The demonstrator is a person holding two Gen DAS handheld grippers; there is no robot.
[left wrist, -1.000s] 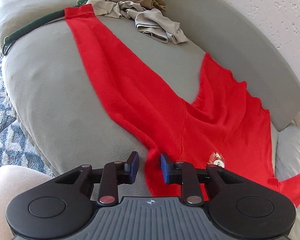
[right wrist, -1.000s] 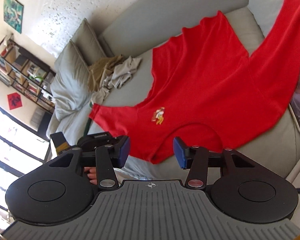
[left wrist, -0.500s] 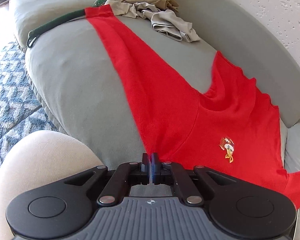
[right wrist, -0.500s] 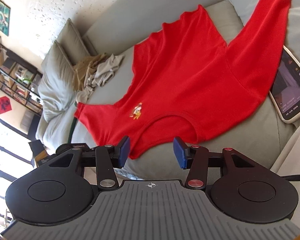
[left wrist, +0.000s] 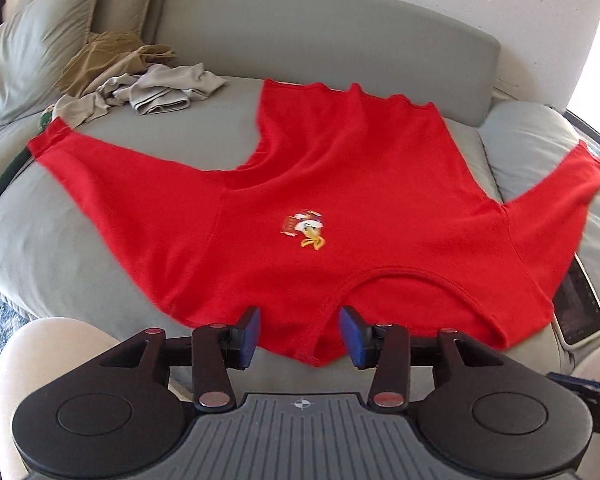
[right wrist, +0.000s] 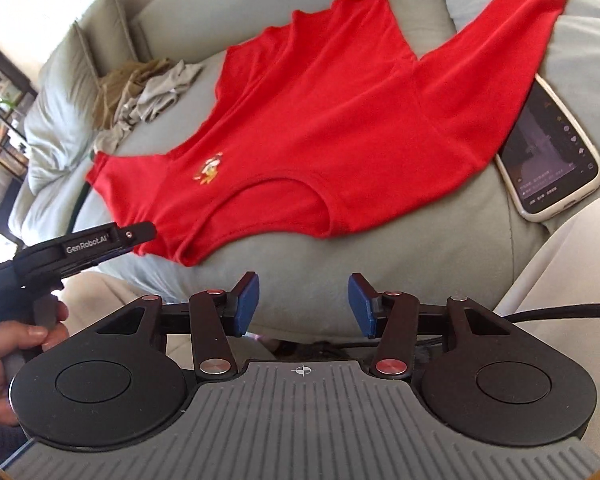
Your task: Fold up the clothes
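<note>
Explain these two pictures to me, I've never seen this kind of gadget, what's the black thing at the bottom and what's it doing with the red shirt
The black thing is a hand-held two-finger gripper with a camera looking along its fingers. A person holds one in each hand, so each picture is one gripper's own view. On the grey sofa a red shirt lies spread out flat, with a small cartoon badge. Crumpled beige clothes sit behind it, and a phone lies beside one sleeve. The left gripper has just been opening and stands over the shirt's near edge without pinching it. The right gripper has been closing slightly, but nothing is between its blue pads. Neither holds anything.
</note>
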